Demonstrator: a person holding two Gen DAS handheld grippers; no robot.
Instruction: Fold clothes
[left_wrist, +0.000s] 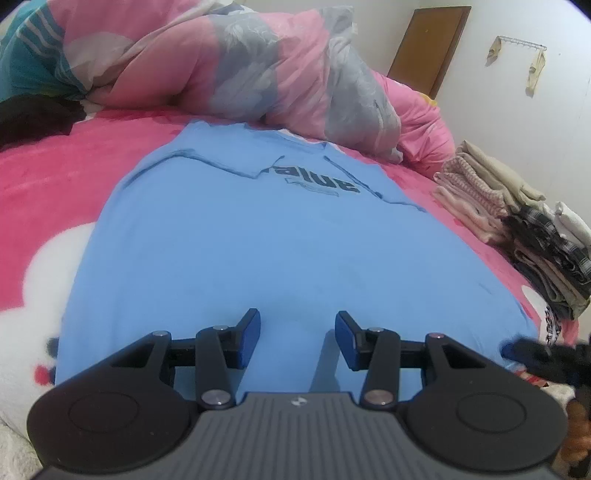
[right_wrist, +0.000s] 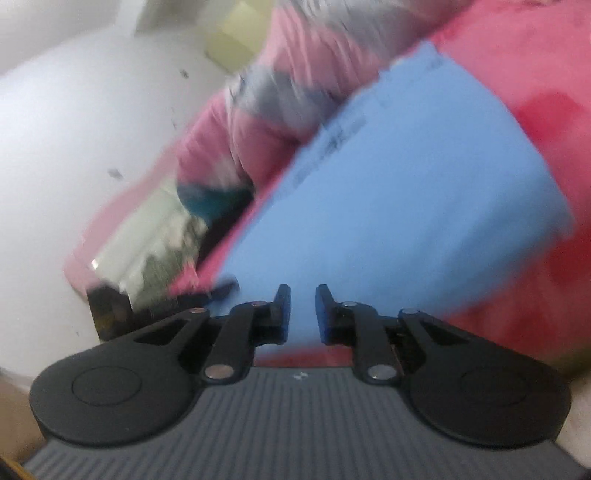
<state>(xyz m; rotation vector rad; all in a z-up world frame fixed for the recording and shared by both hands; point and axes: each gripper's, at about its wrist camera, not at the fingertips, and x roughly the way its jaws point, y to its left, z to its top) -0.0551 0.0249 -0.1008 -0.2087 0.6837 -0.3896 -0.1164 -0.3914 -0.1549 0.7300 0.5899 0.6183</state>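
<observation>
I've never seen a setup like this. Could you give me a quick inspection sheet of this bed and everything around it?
Surface: pink blanket on a bed.
Job's things: blue T-shirt lying flat, sleeves folded in.
Clutter: bunched quilt; stack of folded clothes; dark garment.
Grippers: left gripper open, empty, over the shirt's near edge; right gripper narrowly open, nothing between its pads.
Cables: nothing seen.
Surroundings: white wall, brown board, hook rail.

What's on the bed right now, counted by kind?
Light blue printed T-shirt, spread flat: 1
Stacks of folded clothes at the bed edge: 2
Pink and grey floral quilt, bunched: 1
Dark crumpled garment: 1
Total: 5
</observation>
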